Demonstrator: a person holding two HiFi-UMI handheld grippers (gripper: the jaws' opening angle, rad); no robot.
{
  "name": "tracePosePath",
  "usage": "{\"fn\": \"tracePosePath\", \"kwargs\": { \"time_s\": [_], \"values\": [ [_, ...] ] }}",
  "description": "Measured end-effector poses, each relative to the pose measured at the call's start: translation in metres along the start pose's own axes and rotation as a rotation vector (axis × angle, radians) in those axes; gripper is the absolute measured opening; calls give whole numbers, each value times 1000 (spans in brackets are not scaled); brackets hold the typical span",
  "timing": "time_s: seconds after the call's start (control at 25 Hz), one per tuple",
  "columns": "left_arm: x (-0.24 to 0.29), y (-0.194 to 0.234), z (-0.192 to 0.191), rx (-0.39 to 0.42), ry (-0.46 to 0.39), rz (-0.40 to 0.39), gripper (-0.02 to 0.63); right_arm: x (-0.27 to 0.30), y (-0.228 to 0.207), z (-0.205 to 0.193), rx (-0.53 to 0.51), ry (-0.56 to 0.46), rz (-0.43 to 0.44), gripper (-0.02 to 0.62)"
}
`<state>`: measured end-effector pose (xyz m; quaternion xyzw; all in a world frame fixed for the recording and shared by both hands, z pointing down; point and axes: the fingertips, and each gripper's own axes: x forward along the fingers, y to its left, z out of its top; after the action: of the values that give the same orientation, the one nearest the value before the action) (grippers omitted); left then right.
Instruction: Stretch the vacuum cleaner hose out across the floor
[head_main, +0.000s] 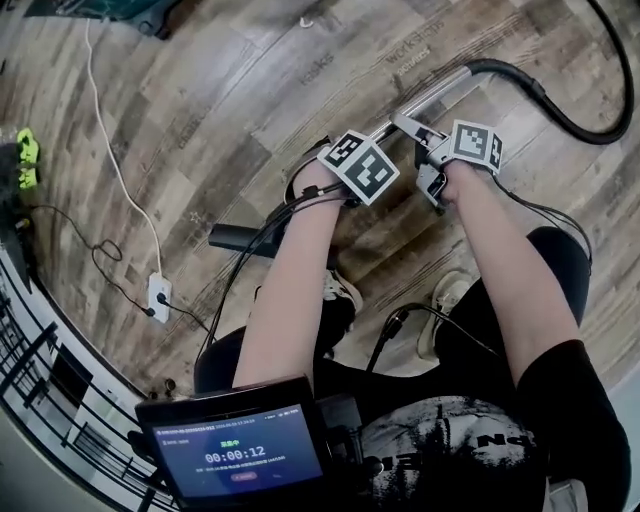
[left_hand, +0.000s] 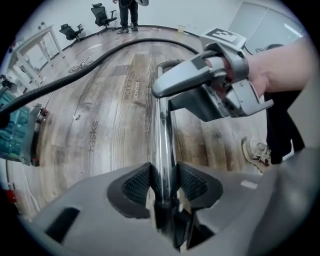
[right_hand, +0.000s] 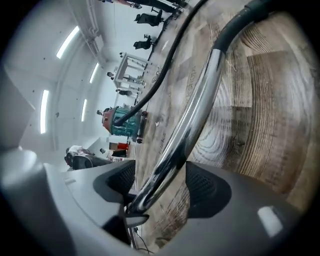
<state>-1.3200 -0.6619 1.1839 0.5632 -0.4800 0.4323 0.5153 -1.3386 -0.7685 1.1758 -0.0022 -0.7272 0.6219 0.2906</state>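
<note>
One tool, the left tool (left_hand: 165, 182), pinches the tube (left_hand: 163, 125) while the right tool (right_hand: 160, 182) gapes loosely around it, so tugging the hose (left_hand: 100, 58) could twist it free.

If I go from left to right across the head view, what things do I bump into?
Green thing → white power strip → left hand-held gripper → right hand-held gripper → black hose.
</note>
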Motion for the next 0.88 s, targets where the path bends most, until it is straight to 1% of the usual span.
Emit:
{"fn": "tracePosePath", "kwargs": {
  "time_s": [0.04,0.12,0.2,0.32,0.36,0.4,0.48,0.6,0.68,0.8,0.88],
  "values": [
    [-2,-3,0,-3,-1,-5,171,4,-3,1,10,-5,-6,315],
    [-7,-8,3,-7,-12,-7,172,11,-8,5,31,-17,-11,333],
    [-12,-16,8,-15,-33,-15,172,16,-10,13,62,-53,-2,328],
    [-20,-34,17,-20,-73,-32,173,16,-14,27,122,-153,29,272],
    [-22,-39,20,-20,-89,-32,175,13,-15,31,145,-191,38,232],
    [-24,-44,22,-18,-104,-26,175,10,-17,34,164,-225,48,179],
    [-24,-46,25,-8,-127,4,176,6,-14,40,175,-269,78,162],
    [-25,-45,27,20,-161,59,178,-2,4,49,134,-322,147,142],
    [-26,-48,29,30,-182,62,179,-14,23,54,107,-361,199,126],
    [-34,-58,30,23,-204,9,175,-38,63,56,55,-400,275,90],
    [-51,-73,35,22,-231,-50,167,-64,98,54,-9,-415,303,78]
  ]
}}
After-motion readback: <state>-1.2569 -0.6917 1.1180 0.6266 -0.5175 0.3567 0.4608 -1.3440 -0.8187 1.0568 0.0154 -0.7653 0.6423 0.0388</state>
